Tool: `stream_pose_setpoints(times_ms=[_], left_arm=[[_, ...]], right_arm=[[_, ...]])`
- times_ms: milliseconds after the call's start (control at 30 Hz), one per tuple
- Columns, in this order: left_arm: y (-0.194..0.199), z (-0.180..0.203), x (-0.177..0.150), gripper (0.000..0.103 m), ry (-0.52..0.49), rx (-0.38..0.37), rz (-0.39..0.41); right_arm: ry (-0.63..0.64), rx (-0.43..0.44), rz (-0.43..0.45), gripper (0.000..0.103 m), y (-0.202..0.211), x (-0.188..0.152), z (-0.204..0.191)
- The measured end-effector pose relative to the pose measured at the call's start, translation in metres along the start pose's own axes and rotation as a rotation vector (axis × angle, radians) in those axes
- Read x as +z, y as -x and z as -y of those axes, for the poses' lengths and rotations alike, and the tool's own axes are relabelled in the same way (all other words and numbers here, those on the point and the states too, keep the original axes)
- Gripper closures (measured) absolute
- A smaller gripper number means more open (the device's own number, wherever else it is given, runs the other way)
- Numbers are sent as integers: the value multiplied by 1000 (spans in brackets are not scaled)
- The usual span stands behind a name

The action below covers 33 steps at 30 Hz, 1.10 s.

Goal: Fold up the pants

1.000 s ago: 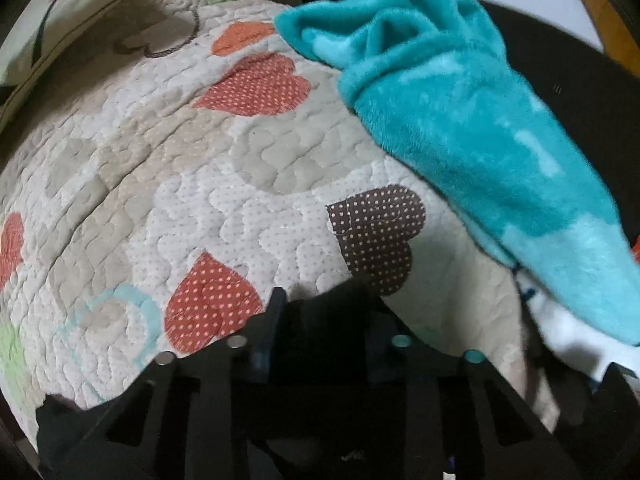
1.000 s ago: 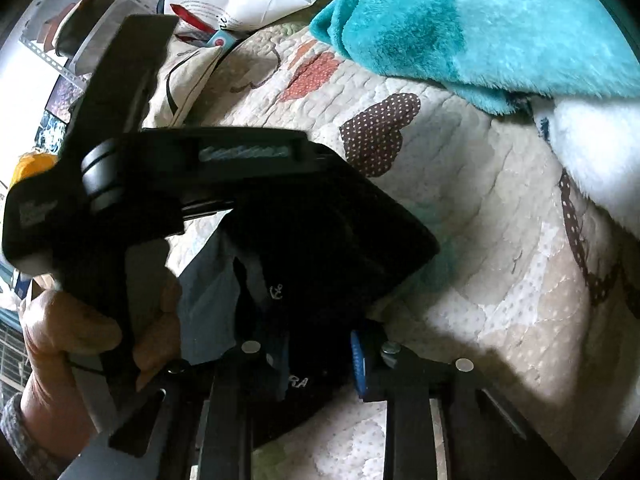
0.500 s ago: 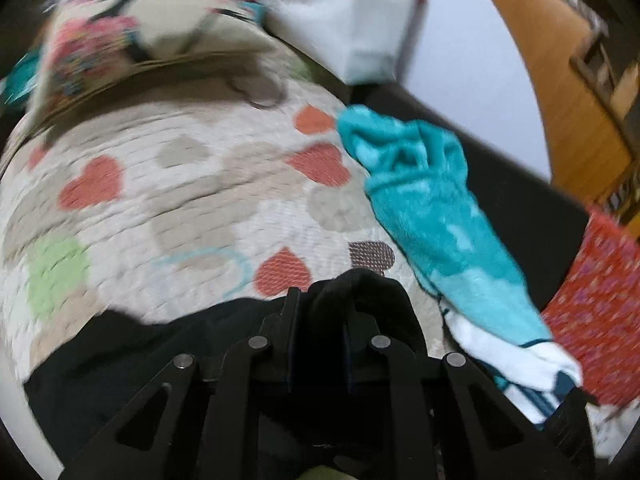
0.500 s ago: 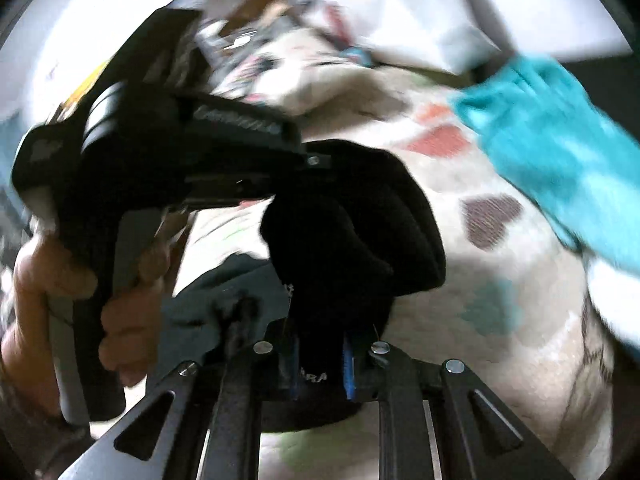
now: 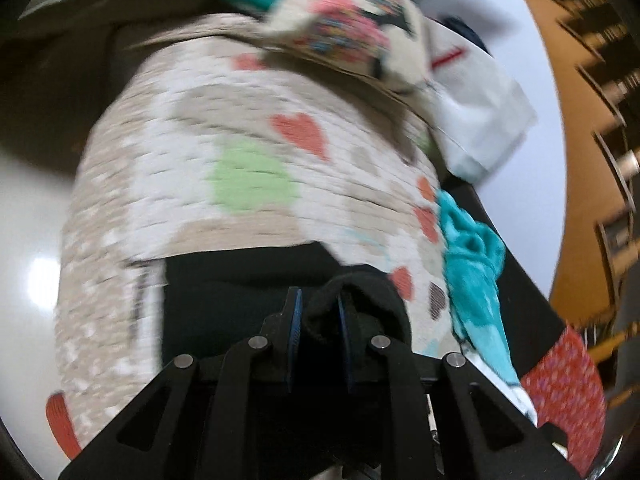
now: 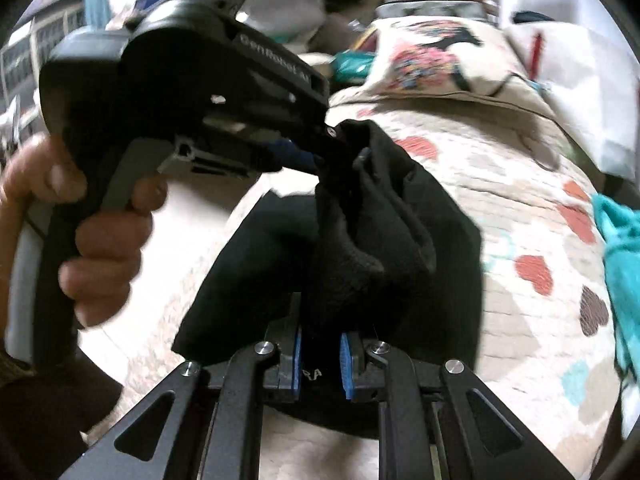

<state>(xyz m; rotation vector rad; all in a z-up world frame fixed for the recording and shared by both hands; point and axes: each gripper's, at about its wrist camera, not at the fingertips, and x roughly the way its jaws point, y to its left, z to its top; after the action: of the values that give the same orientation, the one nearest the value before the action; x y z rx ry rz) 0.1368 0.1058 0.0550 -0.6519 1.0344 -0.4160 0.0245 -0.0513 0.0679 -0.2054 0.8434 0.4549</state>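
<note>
Both hand-held grippers — left [image 5: 318, 308], right [image 6: 320, 354] — clamp black pants [image 6: 384, 240].

- Motion-blurred in the left wrist view: cream quilted blanket with coloured hearts [image 5: 240, 152], stitching smeared into streaks.
- Hidden between the blue pads [image 6: 297, 354] of the right claw [image 6: 320, 356]: pinched edge of the black fabric pants [image 6: 392, 248].
- Cut off at the right edge: teal fleece cloth [image 6: 618, 248].
- Too blurred to identify: clutter beyond the patterned cream pillow [image 6: 432, 60].
</note>
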Motion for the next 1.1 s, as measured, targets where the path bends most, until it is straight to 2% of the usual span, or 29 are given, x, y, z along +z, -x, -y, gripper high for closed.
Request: stream_pose_setpoints(times_ms=[67, 167, 267, 367, 433, 467, 567, 633, 700, 767, 867, 933, 1000, 1033, 1100], left_arm=[[5, -19, -1, 86, 56, 20, 12], [13, -43, 0, 86, 138, 33, 23], [19, -55, -4, 86, 196, 13, 42], [25, -56, -9, 75, 234, -23, 64], [27, -48, -13, 57, 224, -47, 65], [29, -44, -15, 55, 214, -57, 64], [28, -29, -19, 52, 163, -47, 52], [30, -22, -26, 52, 128, 6, 45], [31, -18, -36, 52, 108, 45, 41], [31, -17, -49, 52, 110, 63, 34], [24, -15, -69, 52, 128, 65, 13], [17, -10, -79, 52, 119, 61, 5], [9, -1, -84, 52, 72, 81, -3], [6, 4, -86, 52, 41, 103, 3], [4, 11, -89, 52, 3, 125, 21]], right_arm=[[25, 0, -16, 76, -8, -4, -7], [41, 18, -25, 73, -7, -8, -18], [68, 25, -31, 70, -8, -12, -28], [65, 21, -31, 69, -8, -13, -30], [61, 20, -28, 66, -7, -13, -31], [60, 24, -28, 60, -7, -13, -31], [77, 41, -31, 50, -2, -16, -37], [106, 102, -62, 49, 13, -17, -38], [82, 165, -74, 49, 33, -19, -28], [33, 176, -64, 49, 55, -15, -5], [-66, 101, -19, 49, 71, 11, 41], [-114, 109, -6, 49, 64, 44, 64], [-82, 135, -24, 43, 47, 70, 63], [-47, 160, -52, 37, 30, 87, 57], [-12, 183, -107, 34, 1, 109, 43]])
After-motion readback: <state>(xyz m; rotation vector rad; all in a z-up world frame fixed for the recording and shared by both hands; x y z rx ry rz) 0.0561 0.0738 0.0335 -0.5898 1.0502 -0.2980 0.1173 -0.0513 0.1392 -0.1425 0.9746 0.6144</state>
